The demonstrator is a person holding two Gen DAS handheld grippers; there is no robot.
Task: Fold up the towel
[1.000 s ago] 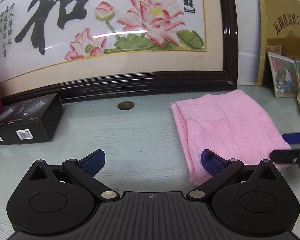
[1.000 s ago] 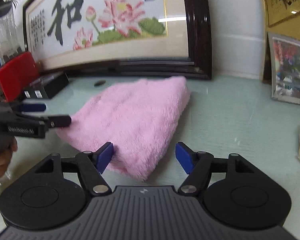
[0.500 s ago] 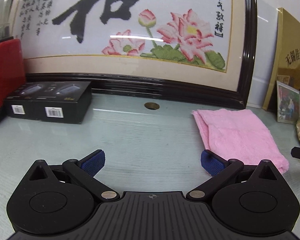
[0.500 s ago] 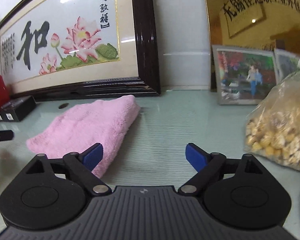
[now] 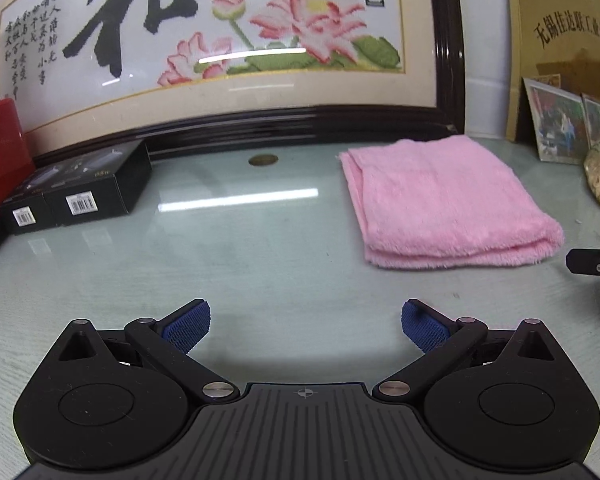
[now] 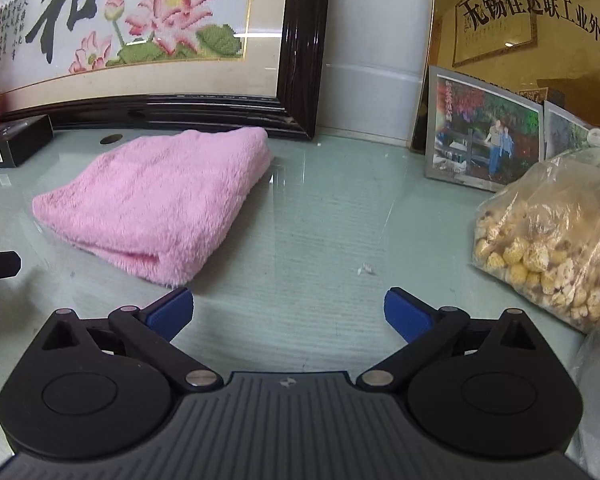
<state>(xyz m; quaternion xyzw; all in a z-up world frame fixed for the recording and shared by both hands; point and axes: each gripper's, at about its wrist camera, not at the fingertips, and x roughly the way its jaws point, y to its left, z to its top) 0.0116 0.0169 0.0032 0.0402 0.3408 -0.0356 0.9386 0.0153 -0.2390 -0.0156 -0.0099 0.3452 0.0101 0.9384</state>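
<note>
Towel lies folded in layers on the worktop, apparently finished; right tongs have just been opening, nothing between them, and left tongs gape wide and empty nearby

Both wrist views sit low over the table, tilted down, facing the back wall. Left wrist view sees the towel ahead-right; right wrist view sees it ahead-left. Shared: towel, framed embroidery, black box.
</note>
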